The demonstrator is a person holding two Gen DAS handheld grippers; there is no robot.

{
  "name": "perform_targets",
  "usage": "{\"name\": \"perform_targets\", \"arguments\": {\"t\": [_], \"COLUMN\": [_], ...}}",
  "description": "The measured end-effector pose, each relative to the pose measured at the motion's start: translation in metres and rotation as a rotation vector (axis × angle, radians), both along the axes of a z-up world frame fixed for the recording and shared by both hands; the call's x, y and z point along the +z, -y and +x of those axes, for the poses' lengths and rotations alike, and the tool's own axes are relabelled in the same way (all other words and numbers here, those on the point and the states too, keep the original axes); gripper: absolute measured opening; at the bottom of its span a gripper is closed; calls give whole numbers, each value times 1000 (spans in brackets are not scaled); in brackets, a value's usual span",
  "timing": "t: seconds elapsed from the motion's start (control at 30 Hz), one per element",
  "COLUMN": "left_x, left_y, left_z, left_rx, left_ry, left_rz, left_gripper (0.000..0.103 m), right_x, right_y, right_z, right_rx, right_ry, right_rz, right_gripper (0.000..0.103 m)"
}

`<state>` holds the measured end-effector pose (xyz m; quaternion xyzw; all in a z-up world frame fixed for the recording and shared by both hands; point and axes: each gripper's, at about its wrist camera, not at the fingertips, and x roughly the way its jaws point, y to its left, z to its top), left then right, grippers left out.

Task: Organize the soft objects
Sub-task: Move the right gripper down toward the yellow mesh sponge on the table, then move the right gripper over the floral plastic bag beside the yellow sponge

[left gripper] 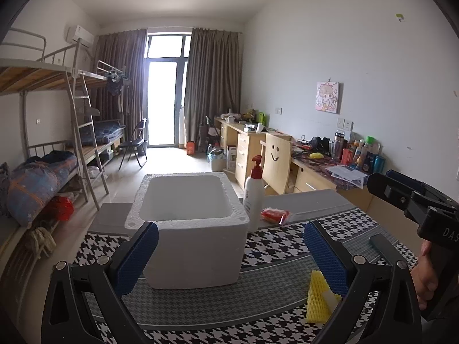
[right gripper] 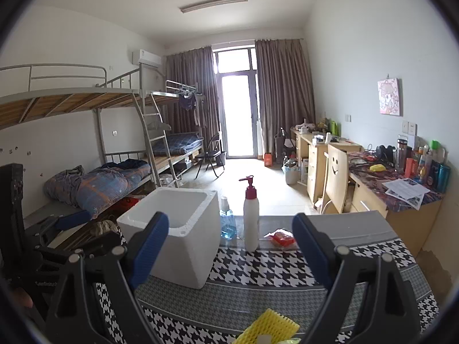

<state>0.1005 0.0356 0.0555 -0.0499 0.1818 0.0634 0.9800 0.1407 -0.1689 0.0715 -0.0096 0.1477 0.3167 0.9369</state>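
Observation:
A white foam box (left gripper: 189, 223) stands open-topped on the houndstooth table cloth (left gripper: 275, 246); it also shows in the right wrist view (right gripper: 178, 238). A yellow foam net sleeve (left gripper: 320, 298) lies near the front, by my left gripper's right finger, and at the bottom of the right wrist view (right gripper: 269, 328). A red soft packet (left gripper: 274, 215) lies behind, also in the right wrist view (right gripper: 282, 238). My left gripper (left gripper: 231, 253) is open and empty in front of the box. My right gripper (right gripper: 229, 246) is open and empty above the table.
A white pump bottle (left gripper: 254, 197) stands right of the box, seen too in the right wrist view (right gripper: 251, 218). A blue liquid bottle (right gripper: 227, 220) stands behind. A dark flat object (left gripper: 384, 246) lies at right. Bunk beds (right gripper: 100, 143) left, desks (right gripper: 387, 186) right.

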Motion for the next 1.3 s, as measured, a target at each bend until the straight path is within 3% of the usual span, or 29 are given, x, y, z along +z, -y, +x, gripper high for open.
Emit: {"name": "perform_targets", "arguments": {"t": [1.3], "left_x": [-22], "left_y": [28], "left_z": [-9], "left_rx": [-110], "left_ry": [5], "left_rz": [-32], "left_gripper": [102], "right_x": [-22], "right_y": [43], "right_z": [-17], "right_rx": [-78], "right_ry": [-32], "right_rz": [47], "right_gripper": [90]}}
